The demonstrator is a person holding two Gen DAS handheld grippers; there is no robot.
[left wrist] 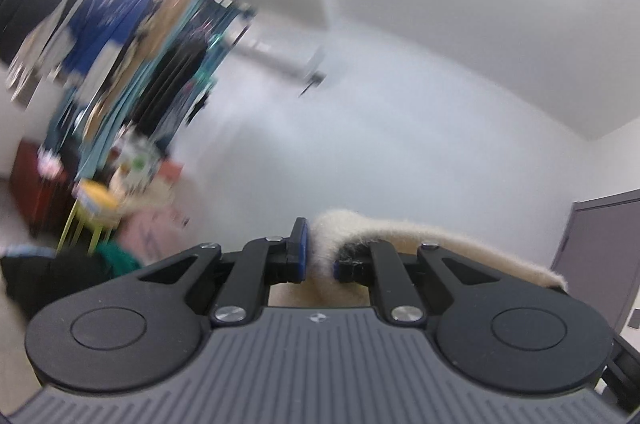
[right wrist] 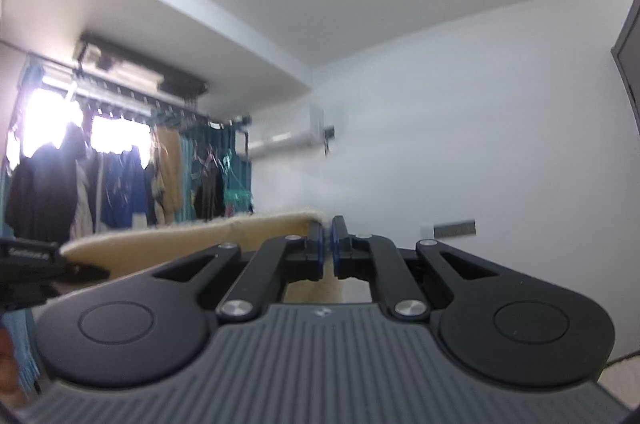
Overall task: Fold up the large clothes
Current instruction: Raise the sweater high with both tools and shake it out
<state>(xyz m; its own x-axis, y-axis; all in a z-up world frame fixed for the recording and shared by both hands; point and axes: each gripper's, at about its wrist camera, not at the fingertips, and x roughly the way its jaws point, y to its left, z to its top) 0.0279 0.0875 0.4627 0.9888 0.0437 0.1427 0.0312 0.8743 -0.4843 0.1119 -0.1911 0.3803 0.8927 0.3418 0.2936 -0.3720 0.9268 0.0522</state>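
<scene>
Cream fleecy garment (left wrist: 332, 236) pinched in left gripper (left wrist: 320, 252), its taut edge clamped in right gripper (right wrist: 327, 244)

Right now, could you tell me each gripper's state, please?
Left gripper: shut on the cream fleece garment.
Right gripper: shut on the same garment.

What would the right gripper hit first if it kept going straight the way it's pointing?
Probably nothing near: beyond the right gripper, shut on the cream fleece garment, the way looks free up to the white wall, though depth is unclear.
</scene>
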